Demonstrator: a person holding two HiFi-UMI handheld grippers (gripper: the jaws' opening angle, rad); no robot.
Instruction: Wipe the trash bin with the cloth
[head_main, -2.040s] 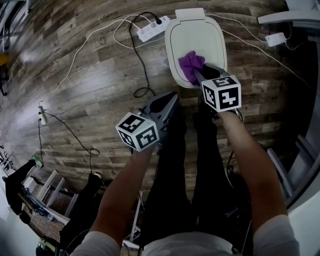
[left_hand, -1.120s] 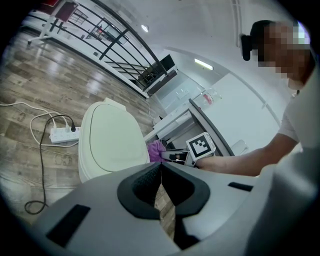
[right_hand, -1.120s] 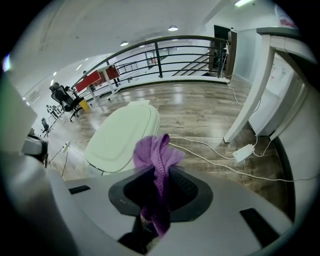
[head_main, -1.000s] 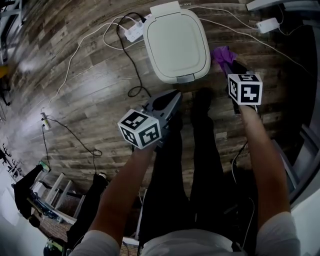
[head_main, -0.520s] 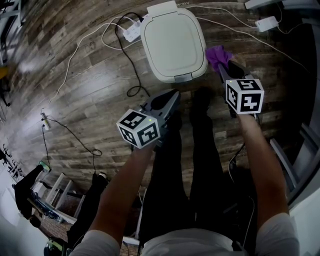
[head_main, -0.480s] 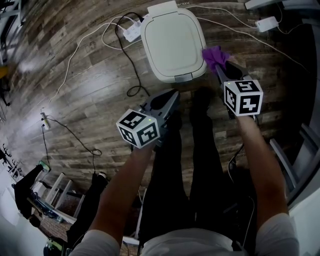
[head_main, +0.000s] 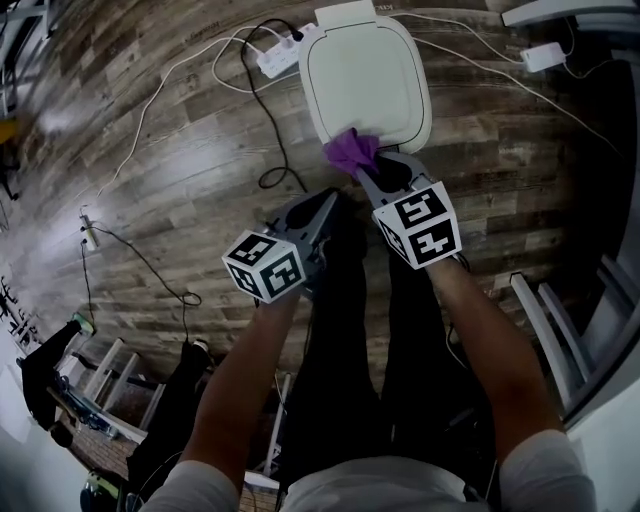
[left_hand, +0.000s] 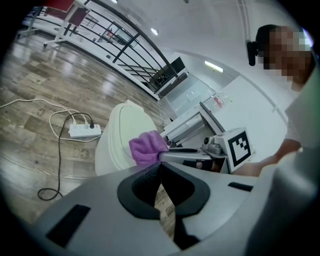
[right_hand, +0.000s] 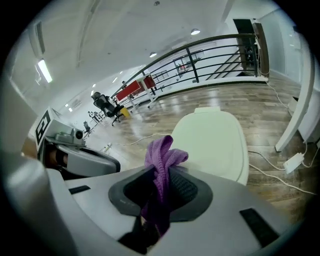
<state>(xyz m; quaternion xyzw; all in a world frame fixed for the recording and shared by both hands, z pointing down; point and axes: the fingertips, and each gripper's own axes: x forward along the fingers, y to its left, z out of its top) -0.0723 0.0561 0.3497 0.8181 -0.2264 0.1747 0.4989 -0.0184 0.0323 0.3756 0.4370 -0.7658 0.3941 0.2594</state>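
Gripping the purple cloth (head_main: 348, 152) between its 2 jaws, the right gripper (head_main: 364, 172) points at the near edge of the trash bin (head_main: 365, 70), which stands on the wooden floor (head_main: 170, 170) with its pale lid shut. In the right gripper view the cloth (right_hand: 162, 159) is pinched between the dark pads, with a bunched end sticking up past the gripper's (right_hand: 159, 186) tips and the bin (right_hand: 215, 142) just beyond. From above, the bunched end overlaps the lid's front rim, but no view settles whether cloth and bin touch. The left gripper (head_main: 326, 201) hangs lower and to the left, near the person's dark trouser legs and apart from the bin. In the left gripper view its (left_hand: 160, 169) 2 jaws are pressed together at the tips with nothing between them, and the cloth (left_hand: 146, 147) and bin (left_hand: 117, 137) show ahead. A white power strip (head_main: 280, 58) lies on the floor just left of the bin, with a black cable (head_main: 275, 150) looping away from it.
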